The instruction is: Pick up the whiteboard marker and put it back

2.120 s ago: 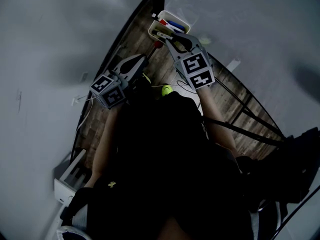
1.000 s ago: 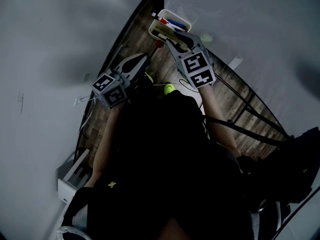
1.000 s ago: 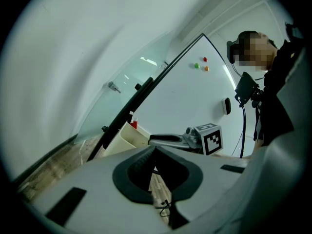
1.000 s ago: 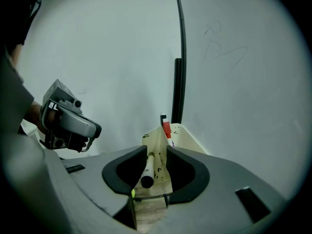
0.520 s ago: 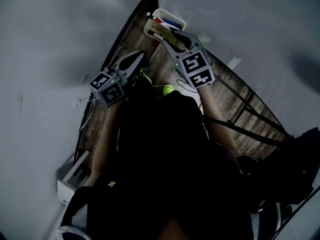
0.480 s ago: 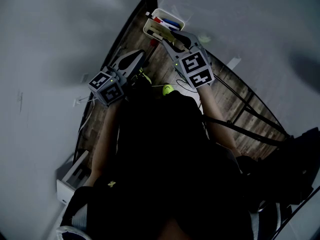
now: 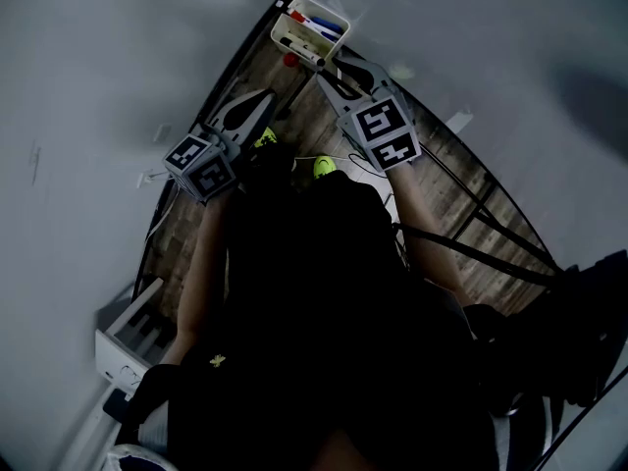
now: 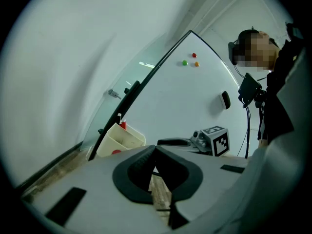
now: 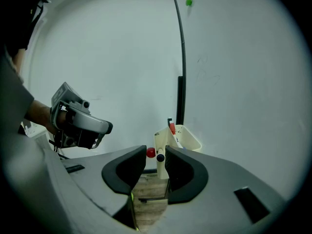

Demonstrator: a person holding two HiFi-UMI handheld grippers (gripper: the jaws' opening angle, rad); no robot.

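A white tray (image 7: 285,29) hangs at the whiteboard's lower edge with several markers in it. One white whiteboard marker (image 7: 306,54) with a dark cap lies at the tray's near rim. In the right gripper view this marker (image 9: 159,147) stands just beyond the right jaw's tip, in front of the tray (image 9: 191,139). My right gripper (image 9: 155,150) is open, its jaws have just been opening, and nothing is between them. In the head view its tips (image 7: 334,67) stand just short of the tray. My left gripper (image 8: 155,149) is shut and empty, lower left of the tray (image 8: 117,143).
A red round magnet (image 9: 151,152) sits beside the tray. Coloured magnets (image 8: 194,55) and a dark eraser (image 8: 225,100) are higher on the whiteboard. Wooden floor (image 7: 461,165) with black stand legs runs below. A yellow-green ball (image 7: 324,165) and a white unit (image 7: 128,332) are near the person.
The right gripper has drawn back a little from the tray, and the marker stays at the tray's rim. The left gripper has shifted slightly too.
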